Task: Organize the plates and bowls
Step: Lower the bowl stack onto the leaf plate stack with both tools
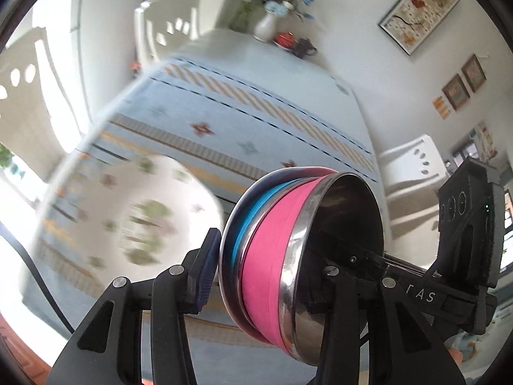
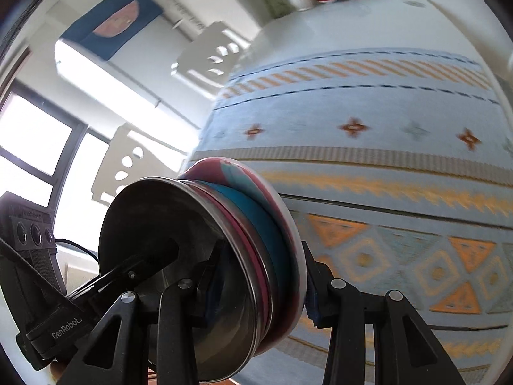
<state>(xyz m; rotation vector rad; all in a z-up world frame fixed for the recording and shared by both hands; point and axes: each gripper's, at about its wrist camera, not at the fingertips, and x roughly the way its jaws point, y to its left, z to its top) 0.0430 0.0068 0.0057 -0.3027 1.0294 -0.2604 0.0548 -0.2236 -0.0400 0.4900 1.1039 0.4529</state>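
A nested stack of bowls (image 1: pixel 272 250) hangs tilted above the table: a steel bowl (image 1: pixel 346 211) innermost, then a pink one (image 1: pixel 275 256), a blue one (image 1: pixel 256 205) and a pale outer one. My left gripper (image 1: pixel 266 279) is shut on the stack's wall, one pad outside and one finger inside the steel bowl. My right gripper (image 2: pixel 259 292) is shut on the same stack (image 2: pixel 224 256) from the opposite side, and its body (image 1: pixel 465 240) shows at the right of the left wrist view. A white floral plate (image 1: pixel 128 218) lies blurred on the tablecloth below left.
The patterned light-blue tablecloth (image 2: pixel 384 166) covers the table. At its far end stand a white vase of flowers (image 1: pixel 266 25), a red dish (image 1: pixel 283 39) and a dark teapot (image 1: pixel 304 48). White chairs (image 1: pixel 170 29) stand around the table, and a black cable (image 1: pixel 35 272) hangs at the left.
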